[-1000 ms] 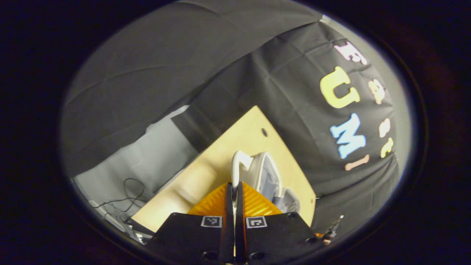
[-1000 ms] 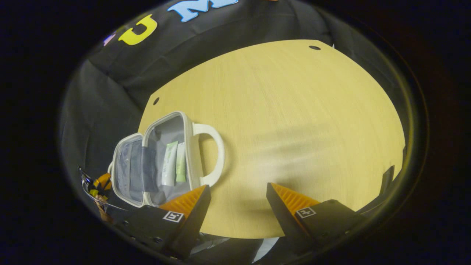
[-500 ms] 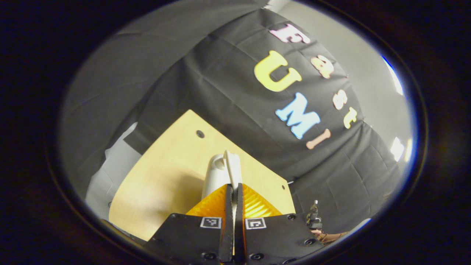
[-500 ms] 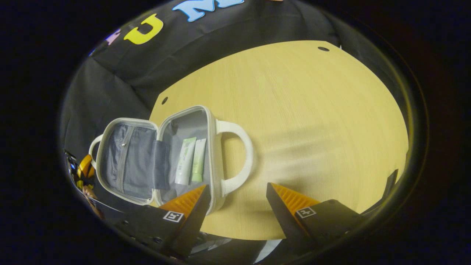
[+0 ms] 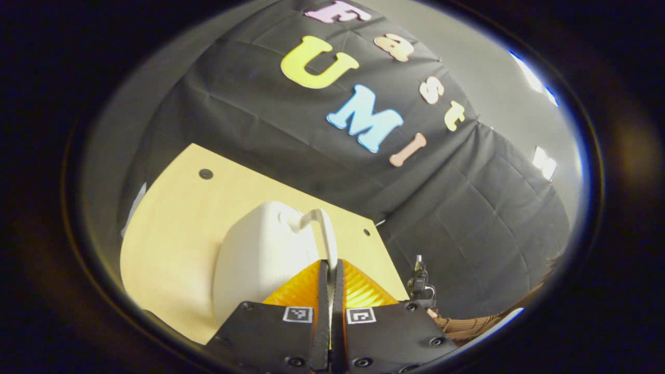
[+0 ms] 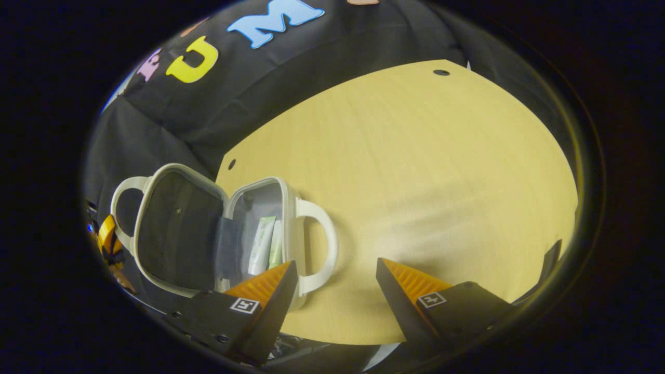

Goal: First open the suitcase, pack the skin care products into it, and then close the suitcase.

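My left gripper (image 5: 329, 270) is clenching the suitcase (image 6: 208, 228) lid's smooth white handle (image 5: 326, 236) (lid tilting half-up, lower left); right gripper (image 6: 336, 275) is gaping.

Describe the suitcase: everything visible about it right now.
The suitcase is a small white hard-shell case, glossy like plastic, with grey lining and a looped white handle on each half. It lies on the wooden table near its left edge, partly open: one half rests flat holding two pale green tubes, while the lid is raised and tilted. In the left gripper view, the left gripper is shut on the lid's handle. The right gripper is open beside it.
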A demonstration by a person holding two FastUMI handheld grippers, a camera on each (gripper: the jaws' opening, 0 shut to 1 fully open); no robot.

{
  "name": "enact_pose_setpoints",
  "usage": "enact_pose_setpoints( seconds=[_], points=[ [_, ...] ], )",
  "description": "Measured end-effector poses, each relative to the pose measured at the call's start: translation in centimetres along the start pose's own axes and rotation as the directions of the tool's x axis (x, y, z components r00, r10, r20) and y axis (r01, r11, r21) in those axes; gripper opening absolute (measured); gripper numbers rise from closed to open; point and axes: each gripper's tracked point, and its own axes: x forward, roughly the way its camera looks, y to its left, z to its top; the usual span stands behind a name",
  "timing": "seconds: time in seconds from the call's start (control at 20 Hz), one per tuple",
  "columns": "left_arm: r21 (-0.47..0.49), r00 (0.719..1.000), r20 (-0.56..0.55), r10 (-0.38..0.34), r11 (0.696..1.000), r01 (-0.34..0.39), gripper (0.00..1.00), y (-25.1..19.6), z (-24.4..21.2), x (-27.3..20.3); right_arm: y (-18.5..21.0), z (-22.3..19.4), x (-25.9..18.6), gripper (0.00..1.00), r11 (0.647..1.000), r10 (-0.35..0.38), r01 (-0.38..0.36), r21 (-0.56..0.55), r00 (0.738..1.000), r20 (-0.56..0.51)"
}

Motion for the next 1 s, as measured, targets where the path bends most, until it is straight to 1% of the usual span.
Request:
enact_pose_setpoints(
  seconds=[0.1,0.25,0.35,0.4,0.45,0.5,0.55,0.6,0.65,0.7,0.75,0.9,0.95,1.0],
  points=[
    [0.005,0.999,-0.031,-0.013,1.000,0.013,0.10,-1.9,-2.6,2.8,-1.5,0.4,-0.8,0.94,1.000,-0.001,0.001,0.028,1.000,0.015],
    [-0.044,0.996,-0.085,-0.028,0.999,0.024,0.10,-3.9,-6.5,7.3,-4.1,0.9,-2.2,0.94,0.997,-0.013,0.010,0.074,0.999,0.033],
    [-0.064,0.990,-0.141,-0.016,0.998,0.007,0.10,-5.0,-11.3,10.8,-5.8,1.1,-3.4,0.94,0.996,-0.025,0.021,0.091,0.999,0.045],
    [-0.072,0.984,-0.179,-0.001,0.997,-0.012,0.10,-4.8,-13.9,12.5,-6.5,1.1,-3.9,0.94,0.995,-0.030,0.025,0.096,0.998,0.049],
    [-0.077,0.973,-0.227,0.027,0.996,-0.046,0.10,-3.3,-16.3,14.4,-7.4,1.1,-4.4,0.94,0.995,-0.034,0.029,0.101,0.998,0.053],
    [-0.068,0.958,-0.280,0.069,0.993,-0.092,0.10,-2.4,-19.6,16.2,-8.1,1.3,-4.8,0.94,0.994,-0.036,0.030,0.107,0.998,0.055],
    [-0.042,0.934,-0.339,0.117,0.989,-0.139,0.10,-1.4,-23.6,17.8,-8.9,1.3,-5.2,0.94,0.993,-0.036,0.029,0.118,0.998,0.058],
    [-0.044,0.932,-0.344,0.112,0.990,-0.135,0.15,-2.0,-25.3,18.3,-9.3,1.5,-5.5,0.94,0.991,-0.032,0.024,0.130,0.998,0.061],
    [-0.002,0.928,-0.338,0.159,0.986,-0.169,0.11,-1.1,-26.0,19.1,-9.8,1.7,-5.8,0.94,0.990,-0.030,0.020,0.137,0.997,0.066],
    [0.041,0.929,-0.314,0.196,0.980,-0.193,0.11,-0.7,-26.0,19.1,-10.4,1.8,-6.2,0.94,0.990,-0.029,0.018,0.139,0.997,0.072],
    [0.054,0.930,-0.305,0.206,0.979,-0.198,0.11,-0.5,-25.7,19.2,-10.9,1.9,-6.5,0.94,0.990,-0.027,0.017,0.137,0.997,0.074],
    [-0.027,0.938,-0.272,0.215,0.973,-0.231,0.11,-0.9,-25.2,19.2,-12.1,2.3,-6.4,0.94,0.992,-0.011,0.003,0.128,0.998,0.060],
    [-0.057,0.940,-0.263,0.219,0.969,-0.242,0.16,-0.9,-24.8,19.1,-12.2,2.6,-6.4,0.94,0.993,-0.001,-0.005,0.119,0.998,0.057],
    [-0.075,0.939,-0.258,0.228,0.964,-0.255,0.18,-0.8,-24.5,19.4,-12.4,3.0,-6.5,0.94,0.994,0.008,-0.014,0.107,0.998,0.055]
  ],
)
